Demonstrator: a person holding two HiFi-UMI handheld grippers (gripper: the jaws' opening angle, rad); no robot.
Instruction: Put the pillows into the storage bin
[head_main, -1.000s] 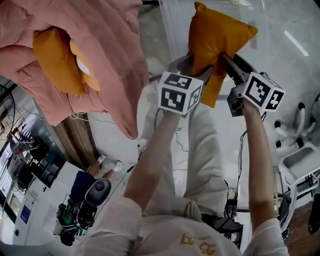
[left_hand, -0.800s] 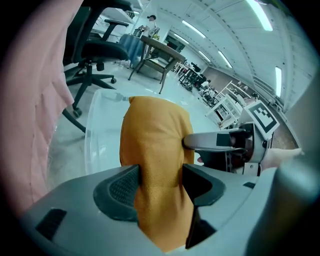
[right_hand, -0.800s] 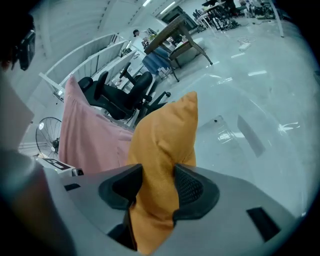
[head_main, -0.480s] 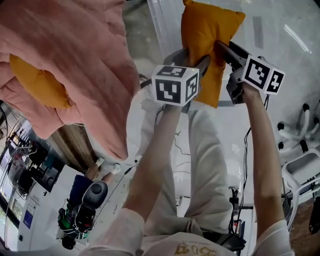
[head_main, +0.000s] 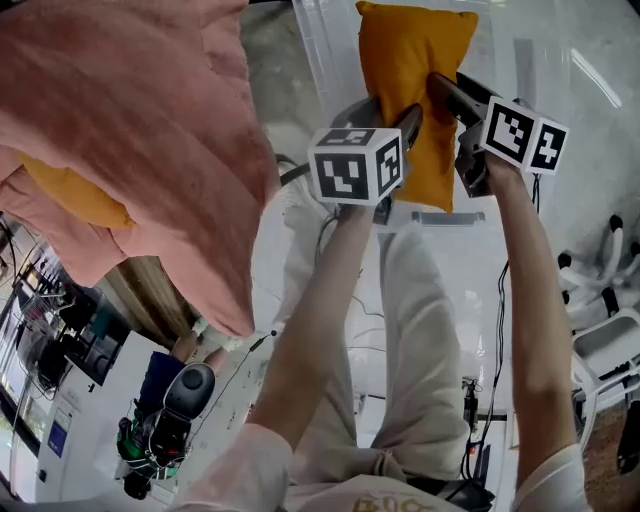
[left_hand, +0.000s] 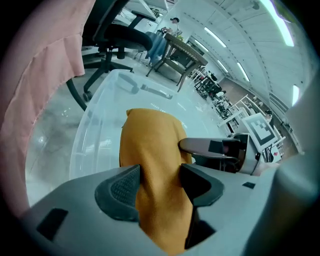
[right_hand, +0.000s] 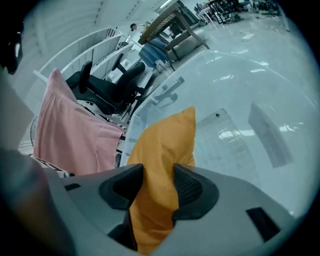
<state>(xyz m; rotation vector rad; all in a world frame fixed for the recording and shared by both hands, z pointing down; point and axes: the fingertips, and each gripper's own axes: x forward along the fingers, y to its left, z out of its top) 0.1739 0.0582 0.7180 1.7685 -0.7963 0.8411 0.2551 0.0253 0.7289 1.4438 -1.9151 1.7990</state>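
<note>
An orange pillow (head_main: 415, 90) hangs upright between my two grippers, over a clear plastic storage bin (head_main: 325, 60). My left gripper (head_main: 408, 122) is shut on the pillow's lower left side, and the fabric (left_hand: 152, 150) bulges between its pads. From the right, my right gripper (head_main: 440, 92) is shut on the same pillow (right_hand: 162, 145). The bin's open inside (left_hand: 95, 130) lies just under the pillow, and its floor (right_hand: 235, 140) shows bare. A second orange pillow (head_main: 75, 200) peeks out from under a pink blanket (head_main: 150, 120) at the left.
A black office chair (left_hand: 112, 35) stands just beyond the bin, with the pink blanket (right_hand: 70, 135) draped beside it. A wooden table (left_hand: 182, 50) stands farther off. A white chair base (head_main: 600, 250) is at the right. The person's legs (head_main: 410, 330) are below the grippers.
Both grippers have sunk with the orange pillow toward the bin. In the head view the pink blanket now hides more of the second pillow.
</note>
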